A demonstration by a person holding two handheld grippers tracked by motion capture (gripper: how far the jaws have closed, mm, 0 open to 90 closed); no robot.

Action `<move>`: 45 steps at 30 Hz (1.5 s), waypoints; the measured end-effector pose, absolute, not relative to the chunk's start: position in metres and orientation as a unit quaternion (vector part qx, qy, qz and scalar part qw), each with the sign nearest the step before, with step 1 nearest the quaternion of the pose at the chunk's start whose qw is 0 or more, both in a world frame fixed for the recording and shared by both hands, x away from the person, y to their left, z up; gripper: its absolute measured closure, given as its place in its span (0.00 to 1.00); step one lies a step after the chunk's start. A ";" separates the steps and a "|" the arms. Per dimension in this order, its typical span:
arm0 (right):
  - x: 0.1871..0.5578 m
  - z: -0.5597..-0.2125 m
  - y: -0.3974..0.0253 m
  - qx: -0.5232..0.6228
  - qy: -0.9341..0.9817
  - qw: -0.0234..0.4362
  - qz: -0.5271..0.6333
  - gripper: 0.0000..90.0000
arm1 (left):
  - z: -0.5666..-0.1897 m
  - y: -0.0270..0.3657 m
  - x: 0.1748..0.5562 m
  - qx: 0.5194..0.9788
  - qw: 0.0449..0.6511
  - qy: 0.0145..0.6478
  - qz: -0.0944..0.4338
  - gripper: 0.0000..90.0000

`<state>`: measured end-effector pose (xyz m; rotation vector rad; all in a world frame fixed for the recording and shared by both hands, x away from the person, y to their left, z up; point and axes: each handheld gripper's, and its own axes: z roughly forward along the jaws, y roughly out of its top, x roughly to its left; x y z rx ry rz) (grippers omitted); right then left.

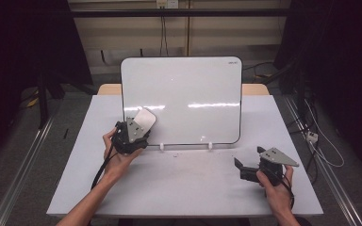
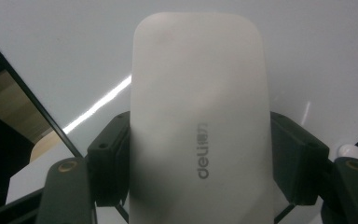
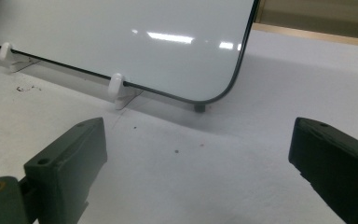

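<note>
I read "deli" with small characters after it, too blurred to make out, printed lengthwise on the white eraser [image 2: 200, 126]. The small mark at the whiteboard [image 1: 181, 99] corner is illegible.

The high view looks forward and down on the whole counter [image 1: 184, 188] from above. The left gripper view sits very close to the whiteboard [image 2: 65, 51], facing its surface. The right gripper view looks low across the counter at the whiteboard's lower corner; all three views share this whiteboard.
</note>
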<state>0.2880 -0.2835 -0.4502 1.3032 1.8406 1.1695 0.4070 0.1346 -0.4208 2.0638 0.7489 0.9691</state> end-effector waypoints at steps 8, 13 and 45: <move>0.288 -0.450 -0.283 0.490 0.693 0.296 0.439 0.05 | -0.423 0.129 0.405 0.799 0.348 0.293 0.393 0.34; 0.288 -0.450 -0.283 0.489 0.693 0.297 0.438 0.05 | -0.422 0.129 0.405 0.801 0.347 0.293 0.389 0.34; 0.289 -0.450 -0.283 0.488 0.694 0.297 0.439 0.05 | -0.398 0.158 0.404 0.784 0.414 0.369 0.277 0.12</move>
